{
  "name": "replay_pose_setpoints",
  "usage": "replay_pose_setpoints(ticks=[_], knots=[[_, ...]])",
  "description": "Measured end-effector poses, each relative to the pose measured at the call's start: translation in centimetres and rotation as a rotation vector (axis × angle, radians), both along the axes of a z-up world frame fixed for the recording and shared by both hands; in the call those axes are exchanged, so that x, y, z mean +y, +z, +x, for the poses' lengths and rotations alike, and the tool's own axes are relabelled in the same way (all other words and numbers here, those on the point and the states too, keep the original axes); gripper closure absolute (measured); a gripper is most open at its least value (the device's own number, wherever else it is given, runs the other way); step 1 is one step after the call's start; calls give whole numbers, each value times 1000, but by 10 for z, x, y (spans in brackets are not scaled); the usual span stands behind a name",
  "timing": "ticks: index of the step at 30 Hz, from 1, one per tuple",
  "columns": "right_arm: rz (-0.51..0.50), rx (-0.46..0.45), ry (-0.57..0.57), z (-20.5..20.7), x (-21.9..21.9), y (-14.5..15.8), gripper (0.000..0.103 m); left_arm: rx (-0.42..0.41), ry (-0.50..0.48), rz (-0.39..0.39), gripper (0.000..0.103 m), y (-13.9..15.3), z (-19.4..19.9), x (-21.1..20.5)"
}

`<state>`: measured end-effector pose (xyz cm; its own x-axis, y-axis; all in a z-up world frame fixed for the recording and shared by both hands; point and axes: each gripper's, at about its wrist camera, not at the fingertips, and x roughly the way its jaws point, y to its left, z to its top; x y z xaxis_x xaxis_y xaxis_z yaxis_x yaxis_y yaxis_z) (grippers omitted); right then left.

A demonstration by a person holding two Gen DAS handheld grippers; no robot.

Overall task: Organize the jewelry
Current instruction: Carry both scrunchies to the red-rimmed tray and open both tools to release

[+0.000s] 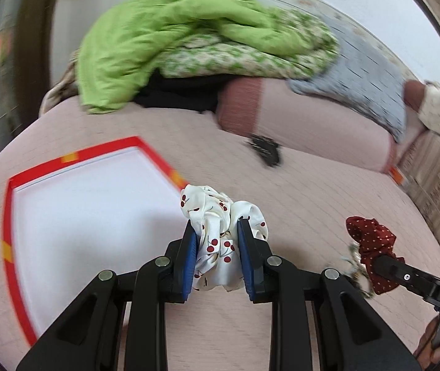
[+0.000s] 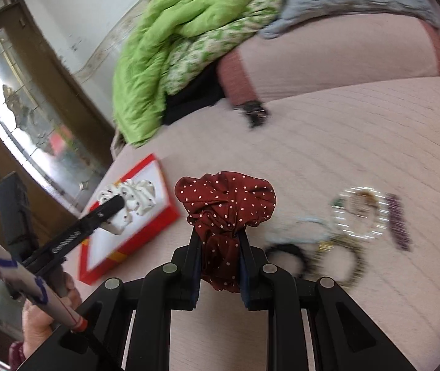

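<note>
Red-rimmed tray lies left on pink bed, white inside. Your left gripper: jaws clamped on white cherry scrunchie, held at tray's right corner. Your right gripper: jaws closed on dark red dotted scrunchie, raised above bed. Right of it, bracelets and purple hair clip lie blurred on bed. Green blanket heaped behind.

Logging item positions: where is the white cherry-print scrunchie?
The white cherry-print fabric scrunchie is clamped in the left gripper, beside the red-rimmed white box.
</note>
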<state>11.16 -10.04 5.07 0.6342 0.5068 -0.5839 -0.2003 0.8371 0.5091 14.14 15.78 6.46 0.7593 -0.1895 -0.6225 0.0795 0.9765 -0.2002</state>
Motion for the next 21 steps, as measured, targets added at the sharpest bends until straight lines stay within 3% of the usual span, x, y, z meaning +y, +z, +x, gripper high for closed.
replay_pose_setpoints(ticks=[9,13,21], knots=[[-31,5,163,67,113,20,81,30,166,-41,78,-3,21,98],[-58,26,213,94,155,17,81,54,203,-29,78,-9,33,123],[-146,79,274,151,232,-1,81,114,280,-91,78,-27,53,169]])
